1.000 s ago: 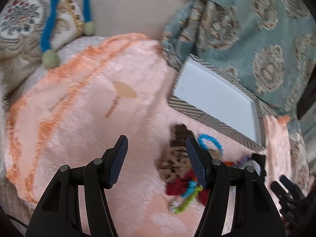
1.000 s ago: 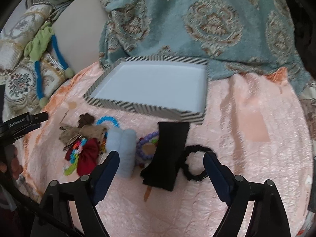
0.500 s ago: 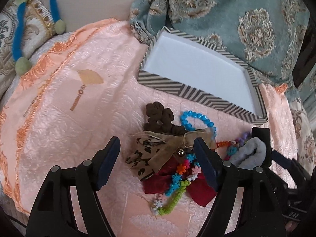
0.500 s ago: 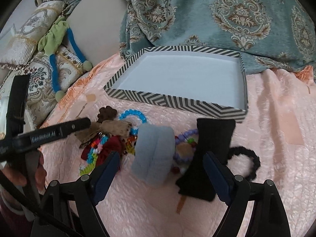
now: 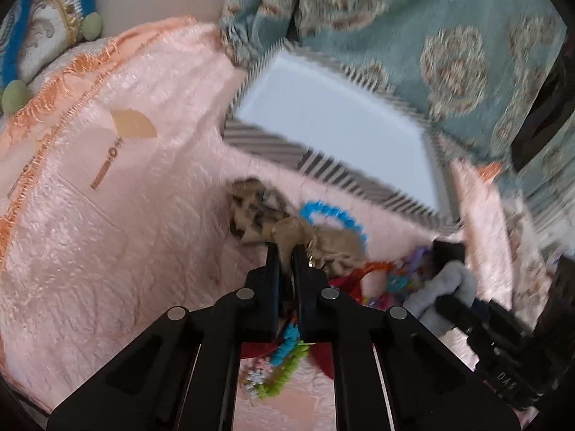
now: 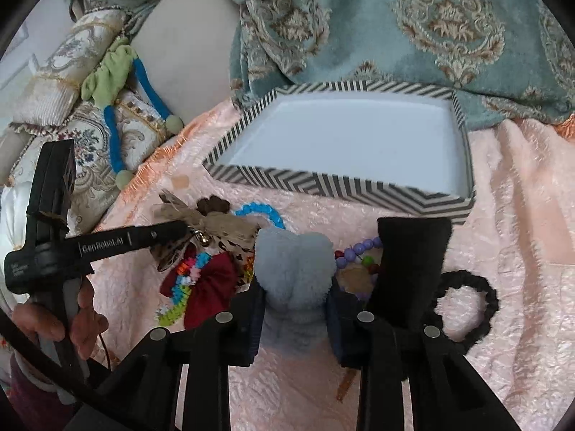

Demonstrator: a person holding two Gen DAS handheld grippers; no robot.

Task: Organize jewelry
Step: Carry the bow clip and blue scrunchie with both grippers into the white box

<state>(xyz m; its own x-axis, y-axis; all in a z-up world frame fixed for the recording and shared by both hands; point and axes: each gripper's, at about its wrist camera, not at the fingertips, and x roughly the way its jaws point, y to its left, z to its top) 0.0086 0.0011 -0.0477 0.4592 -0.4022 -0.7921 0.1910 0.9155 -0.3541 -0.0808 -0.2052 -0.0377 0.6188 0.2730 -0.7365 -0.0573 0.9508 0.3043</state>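
Right wrist view shows the striped tray (image 6: 337, 186) bare on the peach cloth (image 6: 521, 215), so nothing is sorted yet and every piece remains outside it. Right gripper (image 6: 294, 319) squeezes the grey-blue plush scrunchie (image 6: 293, 265) in front of the tray; left gripper (image 5: 286, 258) pinches the leopard-print bow (image 5: 273, 222) beside the blue bead bracelet (image 5: 334, 213), both near the tray's front wall

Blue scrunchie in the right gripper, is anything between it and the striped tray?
Nothing visible blocks it. The right gripper is shut on the blue scrunchie, and only bare pink cloth lies between it and the tray. The tray's near wall has to be cleared. The black bow sits to the right, off that line.
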